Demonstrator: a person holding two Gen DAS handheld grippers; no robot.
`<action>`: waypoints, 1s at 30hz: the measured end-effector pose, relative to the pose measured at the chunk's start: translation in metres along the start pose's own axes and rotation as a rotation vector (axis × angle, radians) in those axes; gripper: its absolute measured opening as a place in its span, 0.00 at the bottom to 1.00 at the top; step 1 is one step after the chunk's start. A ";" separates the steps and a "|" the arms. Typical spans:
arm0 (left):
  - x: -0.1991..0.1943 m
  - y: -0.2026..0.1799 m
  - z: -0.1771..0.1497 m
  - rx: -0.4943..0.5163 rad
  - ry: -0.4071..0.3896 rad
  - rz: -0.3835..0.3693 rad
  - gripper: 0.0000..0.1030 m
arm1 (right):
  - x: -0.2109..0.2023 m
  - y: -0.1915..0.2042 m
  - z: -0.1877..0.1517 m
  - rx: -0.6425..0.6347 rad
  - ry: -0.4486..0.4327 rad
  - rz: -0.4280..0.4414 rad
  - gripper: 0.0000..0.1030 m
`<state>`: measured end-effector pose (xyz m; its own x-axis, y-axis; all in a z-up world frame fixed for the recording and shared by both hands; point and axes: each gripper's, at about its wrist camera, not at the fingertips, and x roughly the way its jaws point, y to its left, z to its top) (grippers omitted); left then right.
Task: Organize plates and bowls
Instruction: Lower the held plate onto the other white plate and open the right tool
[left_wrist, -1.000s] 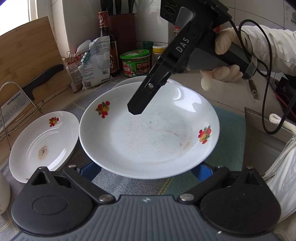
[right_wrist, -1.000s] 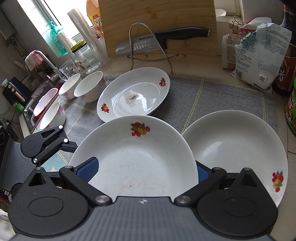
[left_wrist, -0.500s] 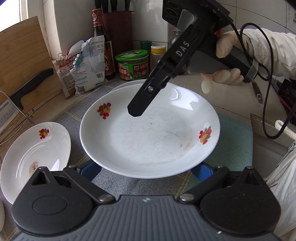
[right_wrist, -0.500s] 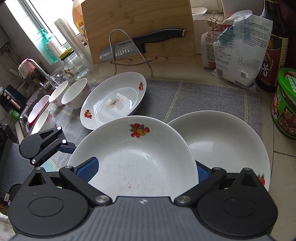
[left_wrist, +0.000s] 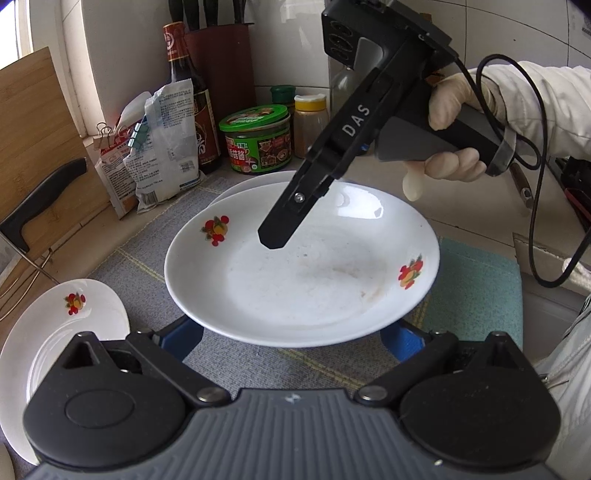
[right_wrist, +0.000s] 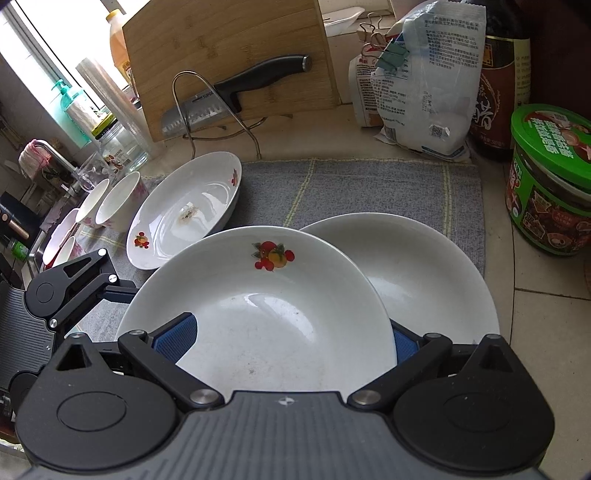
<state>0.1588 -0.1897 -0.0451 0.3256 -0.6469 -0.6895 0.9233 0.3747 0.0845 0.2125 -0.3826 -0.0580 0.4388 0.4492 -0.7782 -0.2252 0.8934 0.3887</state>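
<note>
White fruit-print ceramic plate (left_wrist: 303, 280) is hanging clear of the grey woven cloth mat (right_wrist: 351, 184), carried between the two tongs.

- The left gripper (left_wrist: 291, 339) is standing spread wide. Both blue pads are showing under the plate's near rim, so it is cradling the plate, not clenching it.
- The right gripper (right_wrist: 290, 338) is also spread wide. Its left pad (right_wrist: 177, 332) is lying over the plate's inner face and the other is tucked behind the rim. I cannot tell how firm the contact is.
- A plain white ceramic plate (right_wrist: 424, 280) is resting at the mat's right edge, partly under the carried one and offset to the right and beyond. The right tong is nearer to it.
- Judgement: a shift to the right is needed before lowering to stack. Being round, the plate needs no turning.
- A second fruit-print white plate (right_wrist: 184, 214) is lying near the mat's far left corner, with small white ceramic bowls (right_wrist: 118, 201) just beyond it.
</note>
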 end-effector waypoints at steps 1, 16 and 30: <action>0.001 0.001 0.001 0.003 0.000 0.000 0.99 | 0.000 -0.003 0.000 0.007 0.000 -0.002 1.00; 0.018 0.011 0.008 0.048 0.016 0.006 0.99 | 0.000 -0.020 -0.004 0.052 0.000 -0.027 1.00; 0.026 0.018 0.011 0.052 0.031 0.009 0.99 | -0.007 -0.026 -0.010 0.094 -0.001 -0.077 1.00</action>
<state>0.1862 -0.2074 -0.0535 0.3285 -0.6221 -0.7107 0.9298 0.3451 0.1277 0.2064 -0.4091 -0.0674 0.4526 0.3796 -0.8069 -0.1086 0.9216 0.3727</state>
